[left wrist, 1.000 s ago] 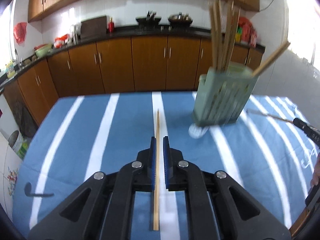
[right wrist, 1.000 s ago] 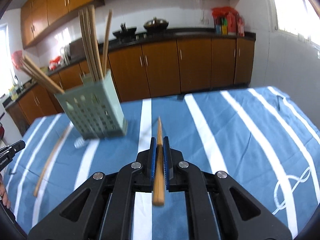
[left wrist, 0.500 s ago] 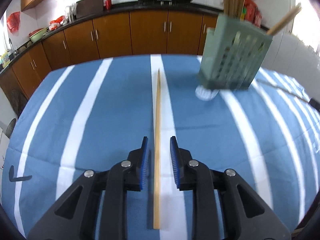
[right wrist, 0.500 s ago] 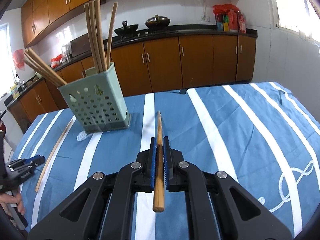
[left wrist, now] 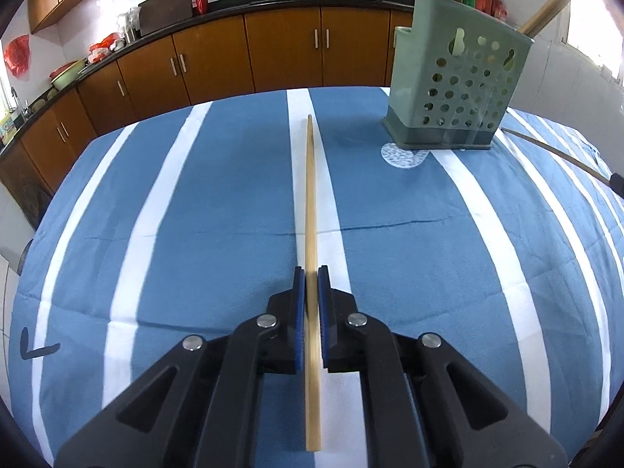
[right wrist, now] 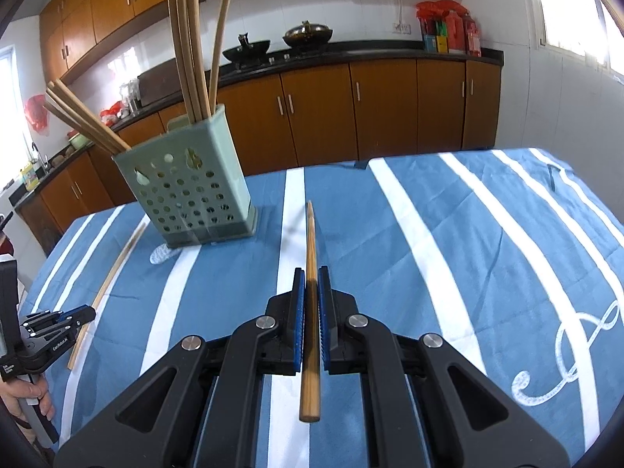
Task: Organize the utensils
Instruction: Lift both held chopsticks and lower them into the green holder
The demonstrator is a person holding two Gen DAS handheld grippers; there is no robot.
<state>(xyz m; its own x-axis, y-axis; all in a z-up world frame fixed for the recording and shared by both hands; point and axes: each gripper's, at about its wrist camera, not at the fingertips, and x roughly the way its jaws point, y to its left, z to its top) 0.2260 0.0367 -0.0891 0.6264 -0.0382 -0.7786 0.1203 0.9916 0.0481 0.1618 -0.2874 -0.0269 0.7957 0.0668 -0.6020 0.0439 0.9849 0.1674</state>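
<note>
In the left wrist view my left gripper [left wrist: 311, 275] is shut on a long pale chopstick [left wrist: 310, 195] that lies along a white stripe of the blue cloth, tip pointing away. The green perforated utensil holder [left wrist: 456, 89] stands ahead to the right with several chopsticks in it. In the right wrist view my right gripper [right wrist: 310, 273] is shut on a darker chopstick [right wrist: 310, 234], held just above the cloth. The holder [right wrist: 187, 195] is ahead on the left. The left gripper [right wrist: 76, 318] shows at the far left, on its chopstick [right wrist: 117, 269].
A table with a blue, white-striped cloth [left wrist: 195, 214] carries everything. Brown kitchen cabinets [right wrist: 319, 113] and a counter with woks lie behind it. A hand [right wrist: 23, 394] holds the left gripper's handle at the table's left edge.
My left gripper came down toward the cloth, opened around the lying chopstick half a second ago, and has shut on it again. The right gripper kept still with its chopstick.
</note>
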